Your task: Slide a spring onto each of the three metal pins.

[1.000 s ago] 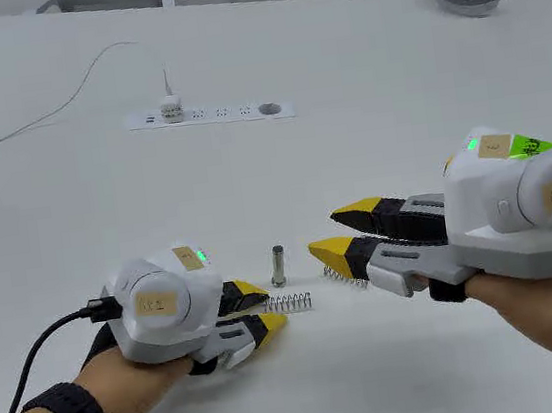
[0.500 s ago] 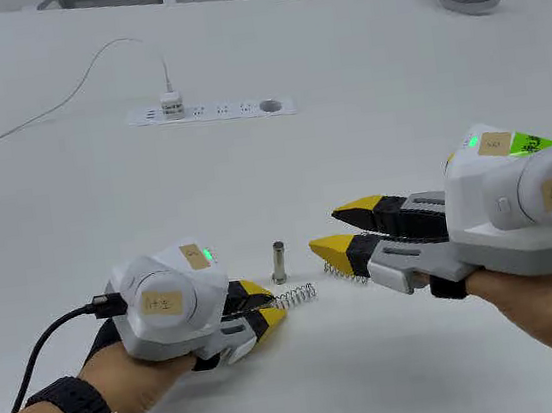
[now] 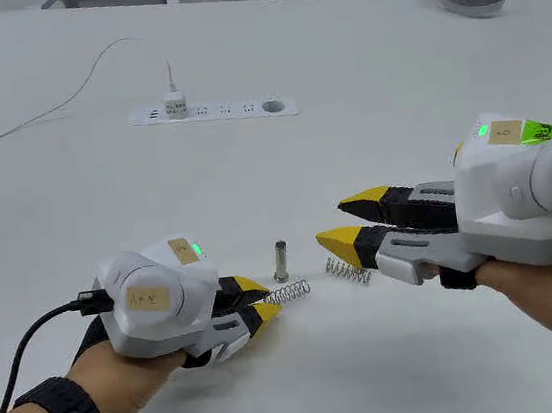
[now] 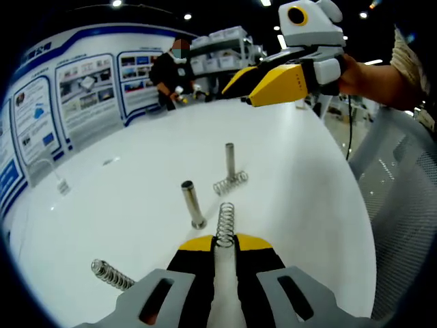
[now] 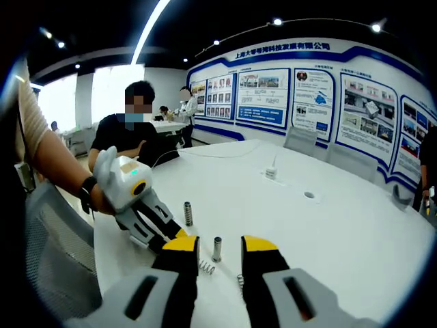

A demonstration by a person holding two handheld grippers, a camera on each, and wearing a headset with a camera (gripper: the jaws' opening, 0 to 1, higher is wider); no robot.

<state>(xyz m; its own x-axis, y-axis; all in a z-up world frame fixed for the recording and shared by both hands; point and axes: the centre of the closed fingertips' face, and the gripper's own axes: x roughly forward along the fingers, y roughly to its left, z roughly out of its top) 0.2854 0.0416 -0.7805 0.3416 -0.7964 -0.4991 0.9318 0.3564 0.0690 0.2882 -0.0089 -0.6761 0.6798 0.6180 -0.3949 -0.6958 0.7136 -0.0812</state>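
The left gripper [image 3: 260,305] is clamped on one end of a spring [image 3: 289,292]. The spring projects forward from the jaw tips, just beside an upright metal pin [image 3: 281,261] near the front edge of the table [image 3: 361,75]. The right gripper [image 3: 338,219] is held with jaws apart. A second spring [image 3: 348,272] lies on the table close to its jaw tips.

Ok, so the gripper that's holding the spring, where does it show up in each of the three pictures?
Head view: the left gripper sits lower left, pinching the spring.
Left gripper view: the left gripper rises from the bottom centre, spring between its jaws.
Right gripper view: the left gripper is at middle left.
Shared landmark: the open, yellow-tipped right gripper, at right, top right and bottom centre in turn.
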